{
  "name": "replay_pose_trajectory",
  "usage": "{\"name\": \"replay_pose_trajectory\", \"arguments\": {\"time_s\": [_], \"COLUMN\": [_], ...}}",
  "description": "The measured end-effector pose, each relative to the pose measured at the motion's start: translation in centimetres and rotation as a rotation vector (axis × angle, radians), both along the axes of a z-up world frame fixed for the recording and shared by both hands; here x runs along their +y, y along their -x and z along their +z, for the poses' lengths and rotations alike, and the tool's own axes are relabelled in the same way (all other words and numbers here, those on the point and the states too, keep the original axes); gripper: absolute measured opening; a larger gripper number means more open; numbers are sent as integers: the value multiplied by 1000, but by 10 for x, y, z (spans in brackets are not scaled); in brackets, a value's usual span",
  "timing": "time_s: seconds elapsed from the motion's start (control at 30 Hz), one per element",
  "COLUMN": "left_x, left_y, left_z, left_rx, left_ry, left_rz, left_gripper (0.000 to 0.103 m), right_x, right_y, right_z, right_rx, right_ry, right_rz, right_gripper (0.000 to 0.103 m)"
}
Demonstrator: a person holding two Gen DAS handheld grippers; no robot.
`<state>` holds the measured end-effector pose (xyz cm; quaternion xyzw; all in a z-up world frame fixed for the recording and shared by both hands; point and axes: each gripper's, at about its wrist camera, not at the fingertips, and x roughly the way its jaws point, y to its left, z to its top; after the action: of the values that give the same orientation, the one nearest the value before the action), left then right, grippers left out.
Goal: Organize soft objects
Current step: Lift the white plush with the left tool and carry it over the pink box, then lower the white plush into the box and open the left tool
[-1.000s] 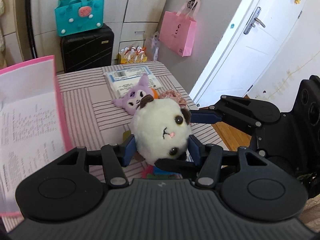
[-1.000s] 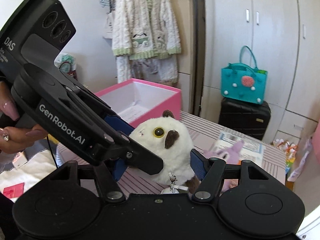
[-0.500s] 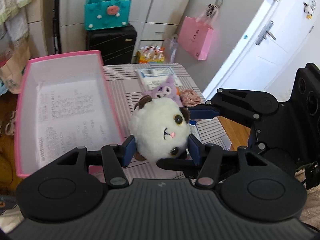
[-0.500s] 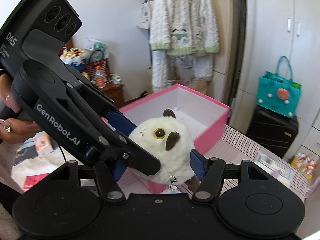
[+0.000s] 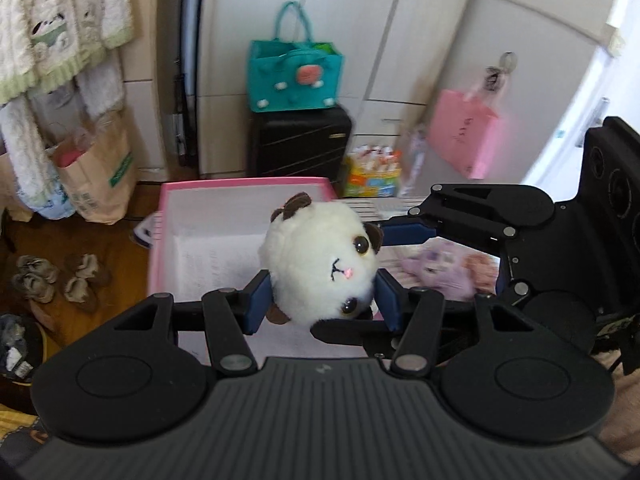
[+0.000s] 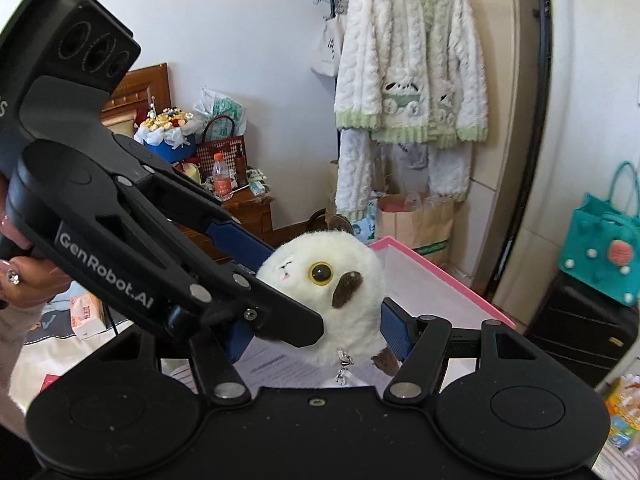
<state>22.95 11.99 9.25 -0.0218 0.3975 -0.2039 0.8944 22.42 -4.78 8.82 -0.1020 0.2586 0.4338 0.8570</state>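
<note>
A round white plush toy (image 5: 320,264) with brown ears hangs in the air over the open pink box (image 5: 240,184). My left gripper (image 5: 324,300) is shut on it, its blue pads (image 5: 260,304) pressing the toy's lower sides. My right gripper (image 5: 352,278) comes in from the right and grips the same toy top and bottom. In the right wrist view the plush toy (image 6: 344,292) sits between the right gripper (image 6: 316,332) pads, while the left gripper (image 6: 286,288) crosses from the left. The pink box (image 6: 440,272) lies just behind it.
A purple plush (image 5: 436,272) and a pink scrunchie (image 5: 480,264) lie on the striped table right of the box. A black suitcase (image 5: 300,144) with a teal bag (image 5: 296,76), a paper bag (image 5: 96,176) and slippers (image 5: 60,280) stand on the floor behind.
Both grippers have carried the white plush up and to the left, from above the striped table to above the pink box. Their grip on it looks the same.
</note>
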Motion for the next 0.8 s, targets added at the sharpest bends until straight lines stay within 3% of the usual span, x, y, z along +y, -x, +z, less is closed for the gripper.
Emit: {"name": "replay_pose_trajectory", "arguments": {"time_s": [0.17,0.4,0.6,0.67,0.8], "left_x": [13,30,28,31,30], "left_y": [-52,-104,-126,-133,-132], "left_z": [-24,-66,-86,-91,-89], "left_rx": [37,130,188,219,199], "left_ry": [-64,-47,-76,-52,-63], "left_rz": [-3,4,-5,10,11], "left_gripper": [53,52,47,47,45], "right_x": [29,49,66,67,67], "right_y": [-52,-104,-129,-138,-144], "right_z": [-28,-65,-87,-89,-87], "right_rx": [36,90,69,101,113], "right_ry": [45,124,253,263,275], "right_rz": [21,42,84,88,103], "right_gripper": [68,67,67,67,67]}}
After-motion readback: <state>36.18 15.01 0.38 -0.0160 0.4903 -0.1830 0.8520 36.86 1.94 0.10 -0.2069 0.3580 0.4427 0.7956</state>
